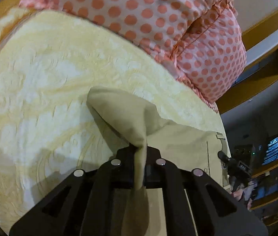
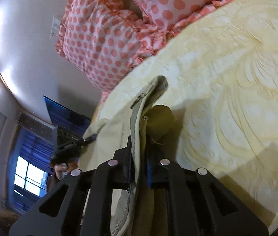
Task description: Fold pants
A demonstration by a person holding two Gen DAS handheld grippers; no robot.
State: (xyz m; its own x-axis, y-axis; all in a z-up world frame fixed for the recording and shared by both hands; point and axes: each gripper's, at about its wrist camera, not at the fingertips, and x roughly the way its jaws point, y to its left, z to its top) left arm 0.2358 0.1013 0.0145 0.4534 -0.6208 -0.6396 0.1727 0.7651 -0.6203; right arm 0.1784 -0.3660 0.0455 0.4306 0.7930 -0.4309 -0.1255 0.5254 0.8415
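Left wrist view. Item: khaki pants (image 1: 188,143), lifted at one edge; a peaked fold rises from the left tongs (image 1: 140,149) and points away toward the pillows, the rest spreading right along the bed's edge. Long axis cannot be told from here. Surface: bed with a pale yellow patterned bedspread (image 1: 40,90). Two pink pillows with salmon dots (image 1: 158,19) lie at the far side. Room: wooden shelving (image 1: 266,63) at right, dim background below it. Left tongs: closed on a pinch of the pants fabric, which runs back between the jaws toward the camera. The right tongs (image 1: 222,155) show small at the pants' right edge; their state is unclear in this view.

Right wrist view. Item: same pants (image 2: 109,135), waistband edge running away from the right tongs (image 2: 140,151) toward the pillows (image 2: 109,39), a loose tip at the far end. Surface: yellow bedspread (image 2: 227,98) filling the right. Room: white wall, a lit window (image 2: 28,175) at lower left, a dark screen (image 2: 66,116) beside the bed. Right tongs: clamped on the layered fabric edge, cloth trailing back between the jaws. The left tongs (image 2: 89,138) touch the pants' left edge.
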